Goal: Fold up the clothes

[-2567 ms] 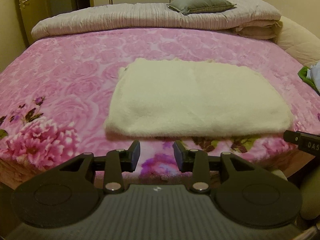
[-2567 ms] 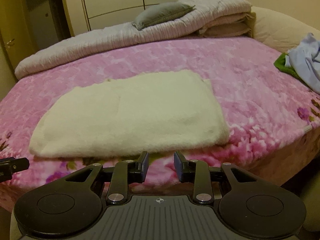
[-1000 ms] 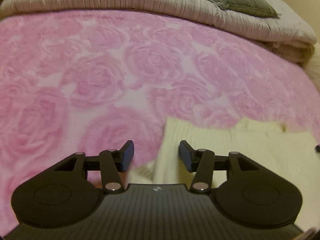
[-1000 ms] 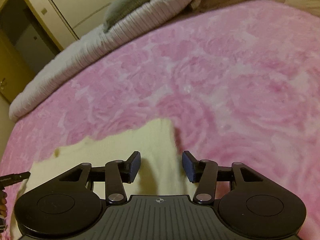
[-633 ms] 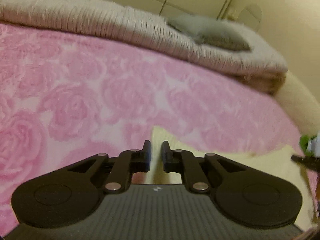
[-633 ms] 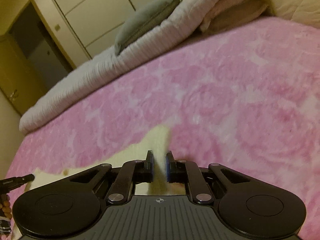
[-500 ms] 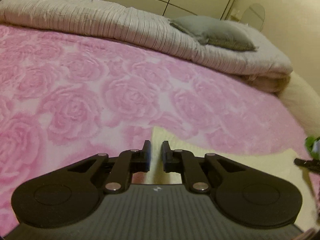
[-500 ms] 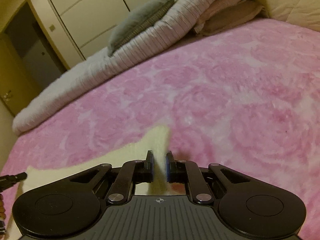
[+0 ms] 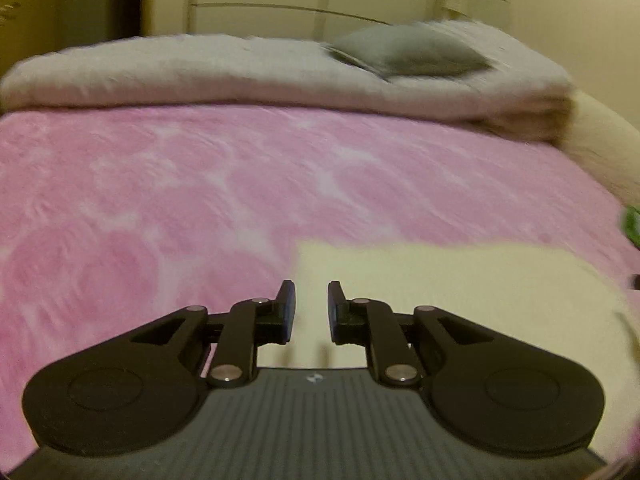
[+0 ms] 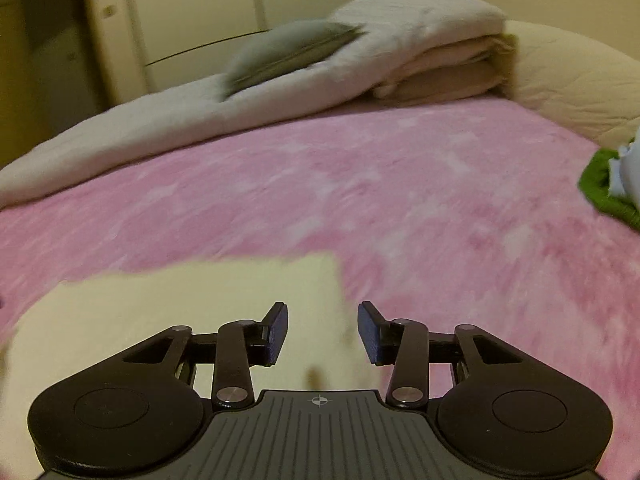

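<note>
A cream fleece garment [image 9: 448, 292] lies folded flat on the pink rose blanket [image 9: 200, 200]; it also shows in the right wrist view [image 10: 180, 312]. My left gripper [image 9: 311, 308] is open over the garment's left edge, with its jaws apart and nothing between them. My right gripper [image 10: 322, 332] is open wider, over the garment's right edge, and is empty. Both views are blurred by motion.
A folded grey-white quilt [image 9: 240, 76] with a grey pillow [image 9: 404, 56] lies across the far side of the bed. A green and pale blue heap of clothes [image 10: 612, 188] sits at the right edge. Cream wardrobe doors [image 10: 192, 12] stand behind.
Both grippers have opened and let go of the garment's edge, which they pinched half a second ago. The garment now lies flatter, with a straight edge.
</note>
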The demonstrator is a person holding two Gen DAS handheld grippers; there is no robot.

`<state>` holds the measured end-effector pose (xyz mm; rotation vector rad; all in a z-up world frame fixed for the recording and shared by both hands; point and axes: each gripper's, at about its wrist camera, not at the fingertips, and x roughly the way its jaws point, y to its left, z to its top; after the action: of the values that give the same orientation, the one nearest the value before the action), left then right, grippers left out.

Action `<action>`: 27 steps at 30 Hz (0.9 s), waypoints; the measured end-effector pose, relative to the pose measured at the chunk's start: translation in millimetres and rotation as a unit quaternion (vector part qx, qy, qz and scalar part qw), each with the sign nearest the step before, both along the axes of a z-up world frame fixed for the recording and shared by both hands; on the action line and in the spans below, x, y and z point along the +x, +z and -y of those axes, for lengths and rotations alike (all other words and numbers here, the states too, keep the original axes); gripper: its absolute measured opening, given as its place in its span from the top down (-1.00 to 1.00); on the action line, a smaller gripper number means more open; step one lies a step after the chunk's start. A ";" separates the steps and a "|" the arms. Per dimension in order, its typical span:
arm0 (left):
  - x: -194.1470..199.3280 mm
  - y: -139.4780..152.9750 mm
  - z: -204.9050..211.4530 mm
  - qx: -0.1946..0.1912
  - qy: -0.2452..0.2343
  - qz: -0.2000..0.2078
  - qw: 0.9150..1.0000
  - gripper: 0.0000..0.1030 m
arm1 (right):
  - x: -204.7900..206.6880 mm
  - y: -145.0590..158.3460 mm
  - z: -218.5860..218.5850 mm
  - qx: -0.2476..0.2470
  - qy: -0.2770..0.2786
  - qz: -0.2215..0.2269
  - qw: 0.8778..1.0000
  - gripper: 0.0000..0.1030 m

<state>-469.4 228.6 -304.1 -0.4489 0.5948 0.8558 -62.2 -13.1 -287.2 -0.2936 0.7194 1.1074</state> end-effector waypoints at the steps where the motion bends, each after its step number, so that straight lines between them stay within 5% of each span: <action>1: -1.9 -2.7 14.4 -0.004 -0.010 -0.003 1.000 0.77 | -13.1 -5.5 8.2 -0.009 0.007 0.007 1.000 0.17; 8: -40.0 -42.3 75.1 -0.014 0.024 -0.010 1.000 0.74 | -65.8 -49.7 57.0 -0.047 0.005 0.077 0.996 0.18; 13: -60.1 -19.1 94.1 -0.022 0.067 0.005 0.997 0.86 | -60.7 -32.6 78.0 -0.050 -0.062 0.023 0.997 0.17; 17: -68.6 -7.6 123.2 -0.024 0.061 0.015 0.998 0.85 | -67.5 -21.7 112.6 0.020 -0.079 -0.102 0.992 0.17; 19: -68.6 -5.0 132.7 -0.028 0.054 0.019 0.998 0.85 | -64.1 -34.5 128.2 0.053 -0.101 -0.203 0.972 0.17; 22: -69.8 -3.3 144.5 -0.037 0.052 0.037 0.997 0.85 | -54.1 -62.3 142.8 0.102 -0.152 -0.339 0.923 0.17; 27: -62.0 -3.9 138.9 -0.049 0.051 0.056 0.996 0.85 | -41.8 -88.7 136.7 0.172 -0.214 -0.428 0.861 0.15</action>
<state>-531.4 89.6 -308.1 -0.6156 0.5160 0.8946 -104.0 -149.8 -375.9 0.6944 1.2691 0.8812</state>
